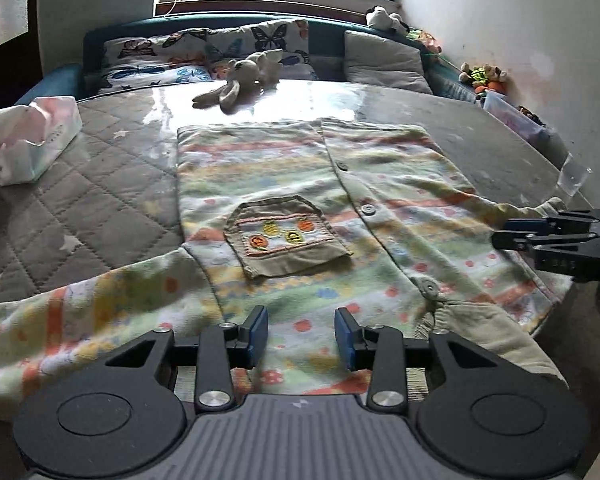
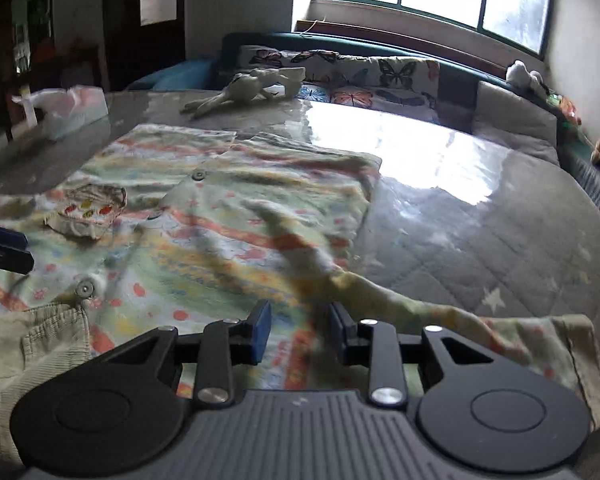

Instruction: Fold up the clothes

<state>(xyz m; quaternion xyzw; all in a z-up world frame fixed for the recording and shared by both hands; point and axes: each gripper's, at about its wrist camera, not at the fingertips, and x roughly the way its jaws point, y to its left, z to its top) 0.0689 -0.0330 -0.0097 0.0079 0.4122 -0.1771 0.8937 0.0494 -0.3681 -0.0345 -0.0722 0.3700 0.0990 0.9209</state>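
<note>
a soft, fleecy child's cardigan in pale green, yellow and orange stripes with small flowers [image 1: 300, 184] lies face up and spread on the table with a quilted grey star-print cover under clear plastic [image 1: 100, 184], collar end nearest the cameras and hem toward the window. going left to right: a pink and white tissue pack [image 1: 32, 140] sits near the table's left edge, well apart from the garment; the cardigan's left sleeve [image 1: 80, 312] trails out toward that side; the left gripper [image 1: 302, 336] hangs low over the chest area near the collar, its blue pads wide apart with nothing between them; a khaki patch pocket with embroidered fruit [image 1: 288, 236] lies just beyond it; then the button placket, then the right sleeve [image 2: 480, 328] stretched outward. the right gripper [image 2: 300, 334] is also parted, and the blur there hides whether any cloth sits between its pads; nothing looks pinched. the fabric should be light, limp and a little grippy, likely to sag and drag on the slick plastic, so a sleeve cuff or shoulder seam seems the surest hold. counted: one cardigan, two sleeves, one pocket, three buttons visible, two grippers, one tissue pack, one beige plush rabbit [image 1: 240, 80] at the far edge.
</note>
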